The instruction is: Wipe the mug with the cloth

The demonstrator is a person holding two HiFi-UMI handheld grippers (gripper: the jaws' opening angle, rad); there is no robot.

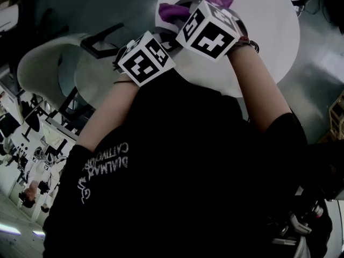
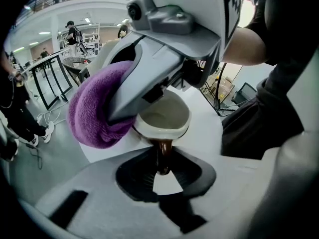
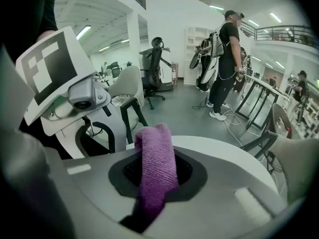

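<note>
left gripper [image 2: 163,169]: clenched on the dark brown handle [image 2: 163,153] of the mug, which is pinched between its jaws.
mug: glossy cream ceramic mug [image 2: 162,117], straight ahead of the left gripper's jaws with its mouth open toward that gripper's camera. it is over the table, but whether its base rests there i cannot tell.
cloth: fluffy purple towelling cloth [image 2: 92,114], ahead and to the left of the left gripper's jaws, bunched against the mug's outer wall up by the rim.
right gripper [image 3: 155,176]: grasping the cloth, a fold of which runs up out from between its jaws. it reaches in across the front of the left gripper, its tip just beside the rim.
done: mug and cloth are each gripped and brought together, so the wiping looks under way on that one side.
left: probably the rest of the wall, the rim round to the right, and perhaps the inside. how much is already clean cannot be judged.
edges: the round white table [image 2: 207,128] ends just below the cloth, left of the left gripper, with grey floor [image 2: 35,168] beyond. more bare top lies to the right.
room: a white chair on a black frame [image 1: 54,63] stands near the left gripper's side. people [image 3: 227,59] stand well apart, far ahead of the right gripper. the space above the table looks free for turning the mug.
</note>
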